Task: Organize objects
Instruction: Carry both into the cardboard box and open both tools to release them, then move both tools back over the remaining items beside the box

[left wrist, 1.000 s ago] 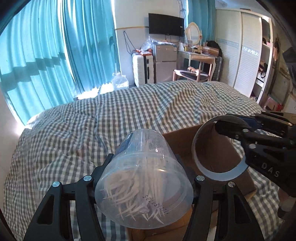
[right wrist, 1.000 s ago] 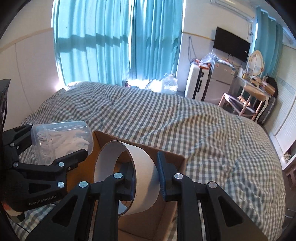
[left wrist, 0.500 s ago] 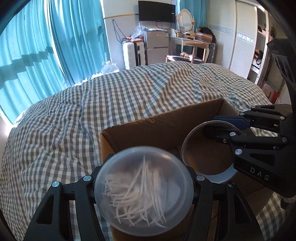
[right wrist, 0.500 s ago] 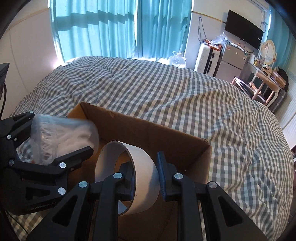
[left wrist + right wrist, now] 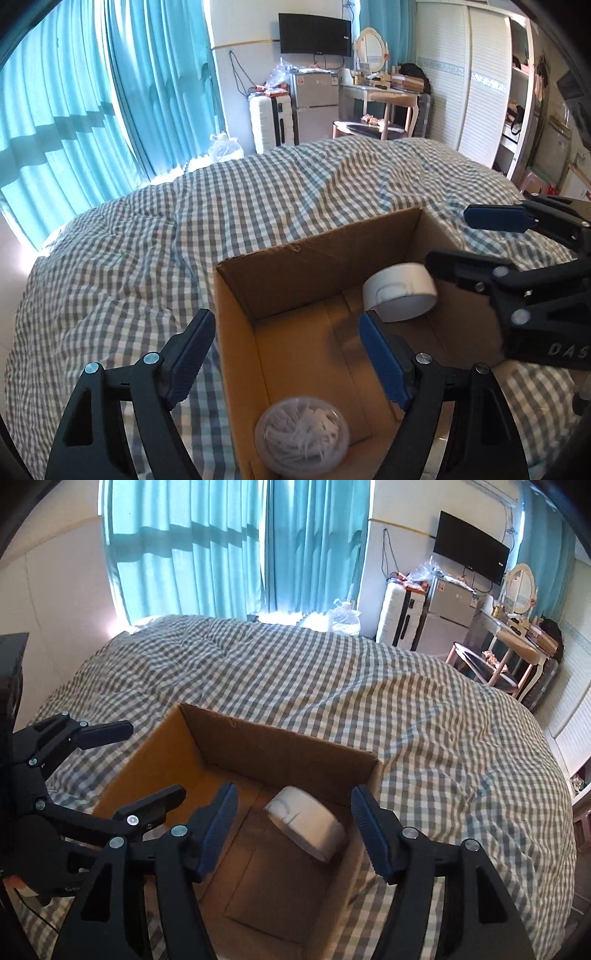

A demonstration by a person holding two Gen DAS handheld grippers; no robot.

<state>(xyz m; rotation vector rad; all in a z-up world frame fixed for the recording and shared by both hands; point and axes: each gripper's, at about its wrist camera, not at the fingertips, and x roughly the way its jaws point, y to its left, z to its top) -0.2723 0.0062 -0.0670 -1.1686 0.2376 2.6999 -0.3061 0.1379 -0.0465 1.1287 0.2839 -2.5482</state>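
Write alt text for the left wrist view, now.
Open left gripper above a cardboard box on a checked bedspread; a clear tub of white picks and a tape roll lie inside. The open right gripper hovers at right.
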